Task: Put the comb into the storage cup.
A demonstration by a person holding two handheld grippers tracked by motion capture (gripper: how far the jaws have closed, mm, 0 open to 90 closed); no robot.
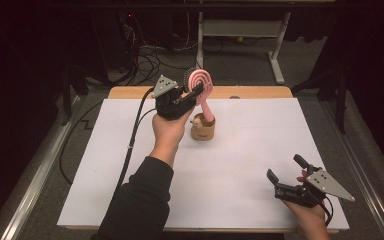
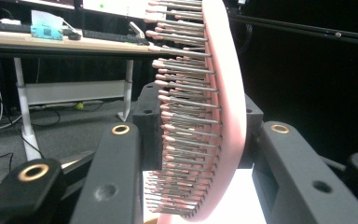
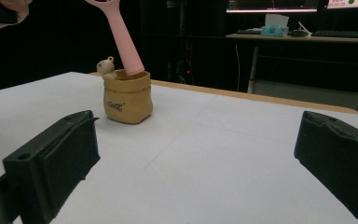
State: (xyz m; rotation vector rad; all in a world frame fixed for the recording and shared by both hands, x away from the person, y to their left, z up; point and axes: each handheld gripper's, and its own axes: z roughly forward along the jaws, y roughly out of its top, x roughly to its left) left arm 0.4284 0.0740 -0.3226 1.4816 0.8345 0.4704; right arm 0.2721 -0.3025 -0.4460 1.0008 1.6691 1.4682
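Left gripper (image 1: 196,93) clamped on the head of the pink hairbrush (image 1: 201,85), handle down inside the tan pot (image 1: 203,129) mid-table, probably to seat or lift it upright. Right gripper (image 1: 286,169) spread wide, holding nothing, parked near the table's (image 1: 260,150) front-right corner, out of the way.

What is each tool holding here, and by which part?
The left tool grips the pink hairbrush by its bristled head; its handle stands in the tan pot. The right tool is open, holding nothing.
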